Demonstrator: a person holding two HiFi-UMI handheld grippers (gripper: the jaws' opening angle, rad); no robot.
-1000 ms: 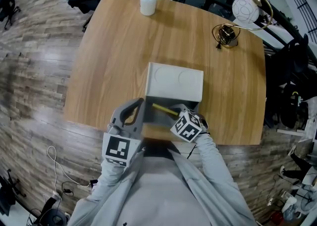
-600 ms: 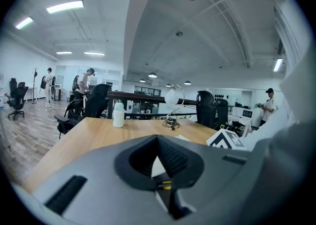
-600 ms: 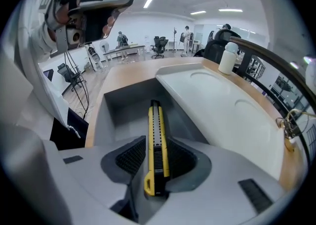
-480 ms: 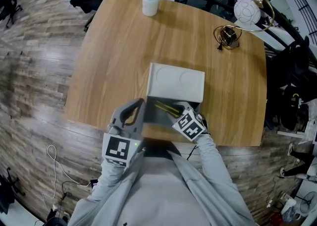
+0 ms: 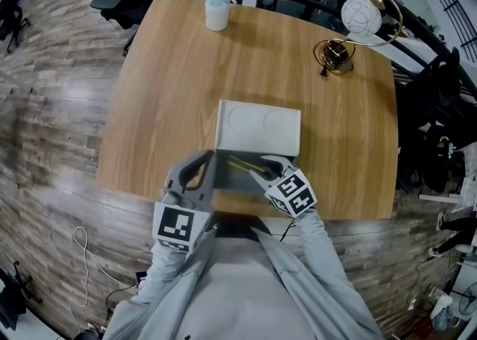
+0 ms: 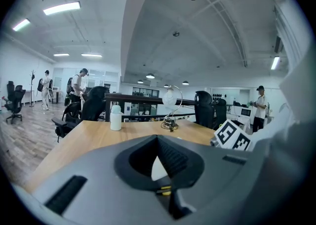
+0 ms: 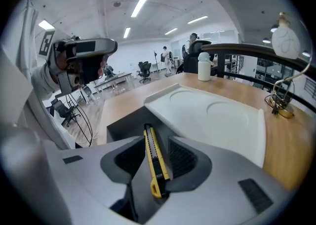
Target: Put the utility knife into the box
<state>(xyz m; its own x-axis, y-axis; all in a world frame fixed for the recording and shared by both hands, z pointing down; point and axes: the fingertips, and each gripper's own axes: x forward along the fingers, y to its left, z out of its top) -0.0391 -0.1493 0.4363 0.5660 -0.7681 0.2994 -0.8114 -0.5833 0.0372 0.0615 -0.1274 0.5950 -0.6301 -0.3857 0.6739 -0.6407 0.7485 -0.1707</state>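
Utility knife (image 7: 151,146) lies btwn just-opened jaws of R gripper (image 7: 157,157), in box (image 7: 123,125).

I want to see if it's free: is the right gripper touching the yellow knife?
Cannot tell. Right gripper view: the right gripper, jaws just opened wide, straddles the utility knife; no plain gap shows.

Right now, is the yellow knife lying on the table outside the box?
No, the utility knife lies inside the open box, on its gray bottom.

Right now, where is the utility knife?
Head view, near centre: the utility knife lies inside the grey box, between the just-opened fingers of the right gripper.
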